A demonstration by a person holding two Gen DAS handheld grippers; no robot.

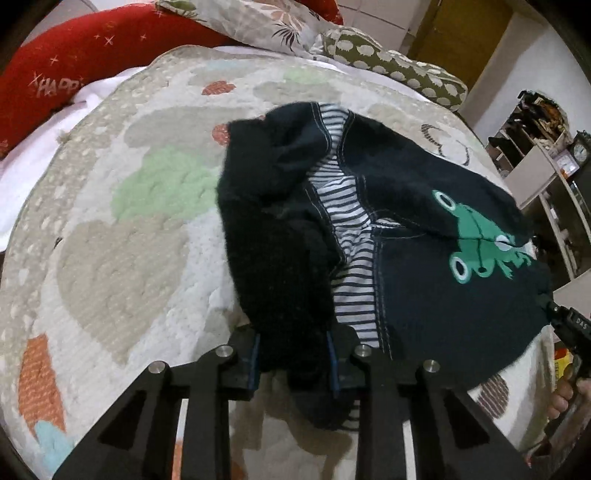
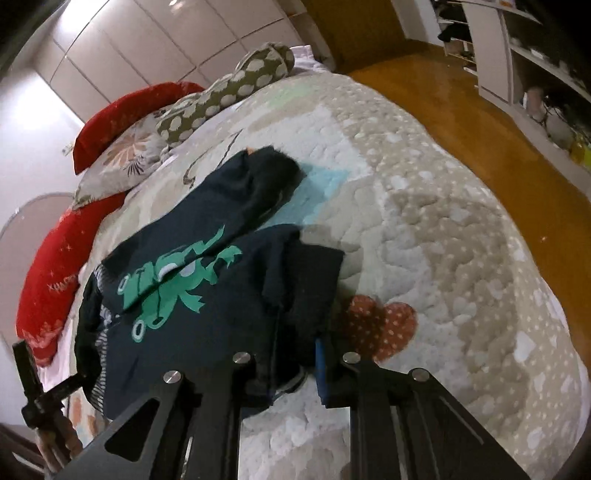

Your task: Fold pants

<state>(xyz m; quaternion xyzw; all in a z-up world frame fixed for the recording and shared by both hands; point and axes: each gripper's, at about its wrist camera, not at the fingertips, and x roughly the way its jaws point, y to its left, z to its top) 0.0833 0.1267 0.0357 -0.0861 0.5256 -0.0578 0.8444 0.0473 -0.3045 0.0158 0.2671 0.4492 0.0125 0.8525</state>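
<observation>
You've got a quilted bedspread [image 1: 110,240] with heart patches, a red pillow [image 1: 74,66] by the floral pillow [image 1: 258,22], a cloud-print bolster [image 2: 229,96], plus shelves [image 2: 517,55] over the wooden floor [image 2: 461,129].

Black left gripper [image 1: 295,360] linkages, silver pins, blue-edged fingers [image 1: 334,363].

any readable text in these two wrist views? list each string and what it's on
"HAPP", cut off by a white sheet: on the red pillow, left wrist view.
"DAS": on the black right gripper at the frame edge, left wrist view.
Red pillow lettering in the right wrist view: too blurred to read.
Clock face on the shelf: too small to read.
The pants carry only a frog picture, no words.
</observation>
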